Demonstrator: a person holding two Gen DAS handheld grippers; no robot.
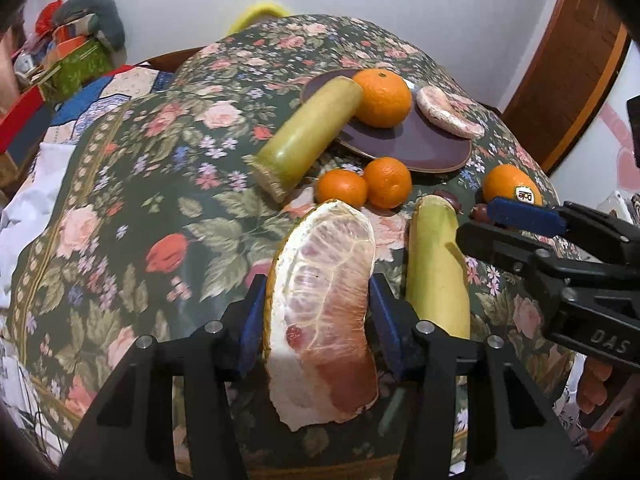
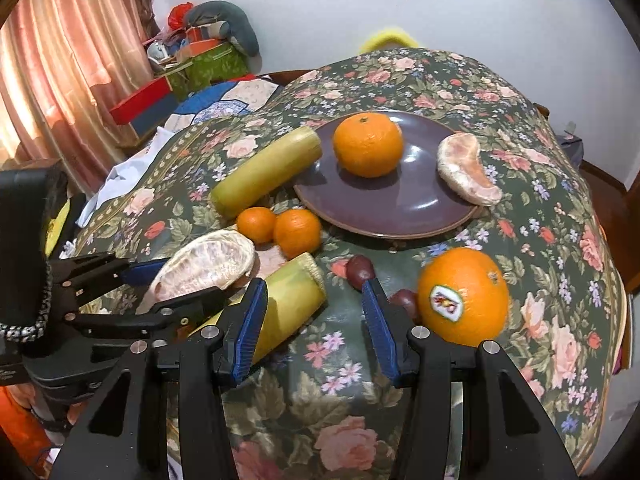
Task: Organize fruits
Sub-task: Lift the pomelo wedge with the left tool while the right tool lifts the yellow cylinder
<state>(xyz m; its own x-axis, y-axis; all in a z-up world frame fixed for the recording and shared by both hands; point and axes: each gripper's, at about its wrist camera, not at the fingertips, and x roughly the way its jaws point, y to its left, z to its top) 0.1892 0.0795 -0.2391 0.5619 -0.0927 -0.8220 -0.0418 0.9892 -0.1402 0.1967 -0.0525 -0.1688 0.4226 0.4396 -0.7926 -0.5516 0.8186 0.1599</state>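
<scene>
My left gripper is shut on a peeled pomelo segment, held just above the floral tablecloth; it also shows in the right wrist view. My right gripper is open and empty, between a sugarcane piece and a stickered orange. A dark purple plate holds a mandarin and another pomelo segment. A second sugarcane piece leans on the plate's left rim. Two small mandarins lie in front of the plate.
Two dark red grapes lie near the stickered orange. Boxes and a grey cushion are piled at the back left beside a pink curtain. The table's right edge drops off by a wooden door frame.
</scene>
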